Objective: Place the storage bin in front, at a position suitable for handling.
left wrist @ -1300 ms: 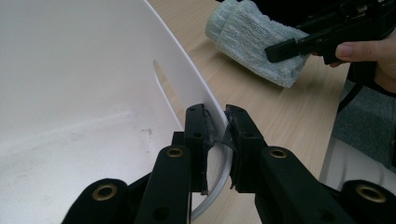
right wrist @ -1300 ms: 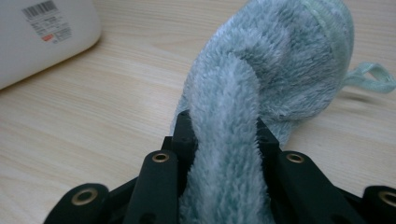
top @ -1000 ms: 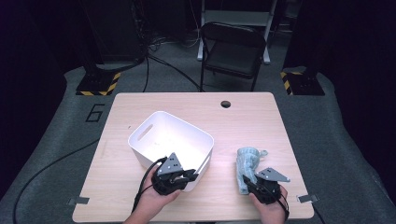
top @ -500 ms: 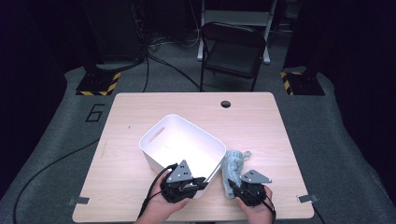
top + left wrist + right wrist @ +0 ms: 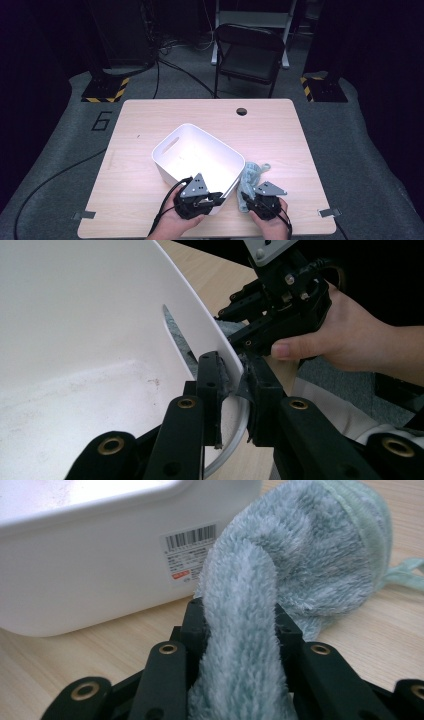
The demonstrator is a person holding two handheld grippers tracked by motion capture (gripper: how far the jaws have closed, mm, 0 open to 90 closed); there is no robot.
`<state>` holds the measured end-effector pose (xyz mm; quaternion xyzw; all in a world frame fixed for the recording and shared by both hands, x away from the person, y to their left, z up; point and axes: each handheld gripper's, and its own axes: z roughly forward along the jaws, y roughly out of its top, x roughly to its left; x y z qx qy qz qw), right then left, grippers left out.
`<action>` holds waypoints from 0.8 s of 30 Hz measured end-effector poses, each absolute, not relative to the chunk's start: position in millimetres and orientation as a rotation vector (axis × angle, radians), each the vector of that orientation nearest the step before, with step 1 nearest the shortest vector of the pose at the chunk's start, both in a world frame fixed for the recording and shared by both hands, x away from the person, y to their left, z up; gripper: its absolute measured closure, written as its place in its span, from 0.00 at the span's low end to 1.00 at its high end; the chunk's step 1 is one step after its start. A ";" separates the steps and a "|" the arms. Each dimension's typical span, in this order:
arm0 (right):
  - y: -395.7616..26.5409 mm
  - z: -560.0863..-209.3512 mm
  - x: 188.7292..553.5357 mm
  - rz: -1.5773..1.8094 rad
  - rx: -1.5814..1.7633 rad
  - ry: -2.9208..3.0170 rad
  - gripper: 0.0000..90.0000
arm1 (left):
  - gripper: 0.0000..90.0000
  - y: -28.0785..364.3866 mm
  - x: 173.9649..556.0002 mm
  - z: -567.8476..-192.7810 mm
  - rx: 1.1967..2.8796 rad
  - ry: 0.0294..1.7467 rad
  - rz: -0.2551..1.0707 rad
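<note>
Your tub (image 5: 197,155) sits on table (image 5: 150,120), centre, toward near edge. Your towel (image 5: 248,179) lies on table just right of tub, touching its wall. Your left gripper (image 5: 216,198) is at tub's near corner, rim between jaws. Your right gripper (image 5: 247,199) is at towel's near end, towel between jaws. Chair (image 5: 250,55) stands behind table.

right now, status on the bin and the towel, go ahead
Left gripper shut on white bin rim. Right gripper holds green towel, jaws just eased wider, towel between them. Towel beside bin on table, nothing blocking.
</note>
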<state>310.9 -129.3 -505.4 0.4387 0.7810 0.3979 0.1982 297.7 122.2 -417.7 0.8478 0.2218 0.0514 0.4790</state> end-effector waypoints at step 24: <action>-128.6 -505.6 310.3 1.131 1.231 2.181 0.75 | 0.71 137.7 302.1 -398.1 2.054 0.593 0.093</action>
